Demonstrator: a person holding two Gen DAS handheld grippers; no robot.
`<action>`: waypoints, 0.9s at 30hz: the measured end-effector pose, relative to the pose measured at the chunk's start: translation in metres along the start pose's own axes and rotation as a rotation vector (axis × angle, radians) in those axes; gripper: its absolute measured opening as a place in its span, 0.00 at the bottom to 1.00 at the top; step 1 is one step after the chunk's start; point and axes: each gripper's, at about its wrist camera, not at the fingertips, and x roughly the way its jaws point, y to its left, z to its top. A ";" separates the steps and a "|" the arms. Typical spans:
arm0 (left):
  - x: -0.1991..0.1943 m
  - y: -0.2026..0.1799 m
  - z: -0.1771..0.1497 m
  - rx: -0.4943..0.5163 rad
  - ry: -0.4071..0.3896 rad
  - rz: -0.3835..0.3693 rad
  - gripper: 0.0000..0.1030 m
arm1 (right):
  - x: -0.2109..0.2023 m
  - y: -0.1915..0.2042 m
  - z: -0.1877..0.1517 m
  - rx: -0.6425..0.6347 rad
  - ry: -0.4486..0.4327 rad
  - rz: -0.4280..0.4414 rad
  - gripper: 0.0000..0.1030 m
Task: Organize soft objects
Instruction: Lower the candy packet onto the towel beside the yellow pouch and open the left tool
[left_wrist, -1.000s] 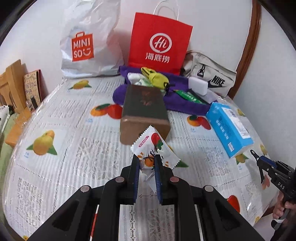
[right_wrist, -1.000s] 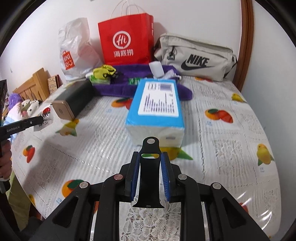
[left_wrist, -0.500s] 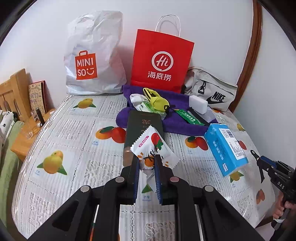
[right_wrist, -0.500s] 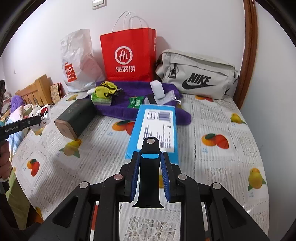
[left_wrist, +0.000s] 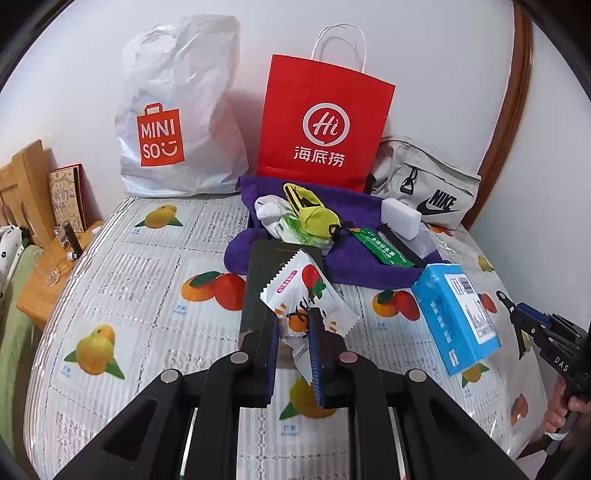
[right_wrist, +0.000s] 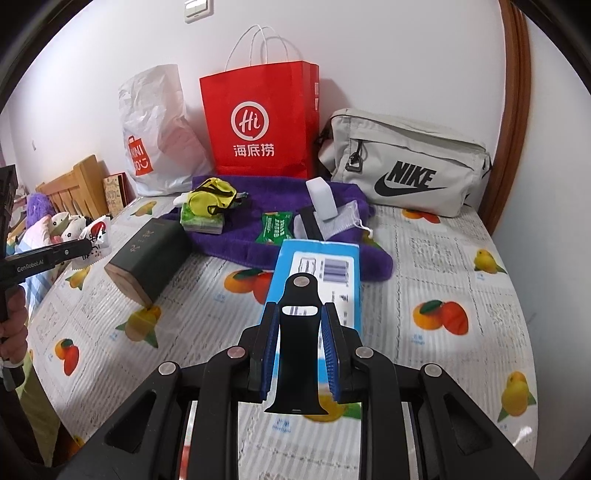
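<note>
My left gripper (left_wrist: 293, 321) is shut on a white snack packet (left_wrist: 306, 291) printed with fruit, held up above the table. My right gripper (right_wrist: 297, 317) is shut on a black rubber watch strap (right_wrist: 298, 347) that stands upright between the blue pads. A purple towel (right_wrist: 340, 195) lies at the back of the table with a yellow pouch (right_wrist: 212, 195), a green tissue pack (right_wrist: 201, 219), a green sachet (right_wrist: 275, 229) and a white sponge block (right_wrist: 322, 197) on it. A blue tissue box (right_wrist: 317, 273) lies just beyond the right gripper.
A dark green box (right_wrist: 151, 254) lies left of centre on the fruit-print tablecloth (right_wrist: 443, 258). Against the wall stand a white Miniso bag (left_wrist: 177, 136), a red paper bag (left_wrist: 321, 122) and a grey Nike bag (right_wrist: 406, 166). A wooden headboard (left_wrist: 22, 184) is at left.
Both grippers have risen and drawn back from the table with their loads, so the bags and more tabletop come into view. Neither grip has changed.
</note>
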 end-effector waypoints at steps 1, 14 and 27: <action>0.003 0.000 0.002 -0.001 0.004 0.000 0.14 | 0.003 -0.001 0.002 0.001 0.001 0.003 0.23; 0.044 -0.008 0.038 0.011 0.032 -0.022 0.15 | 0.043 -0.004 0.041 -0.012 0.003 0.029 0.23; 0.098 -0.023 0.081 0.022 0.070 -0.052 0.15 | 0.103 -0.004 0.086 -0.037 0.029 0.078 0.23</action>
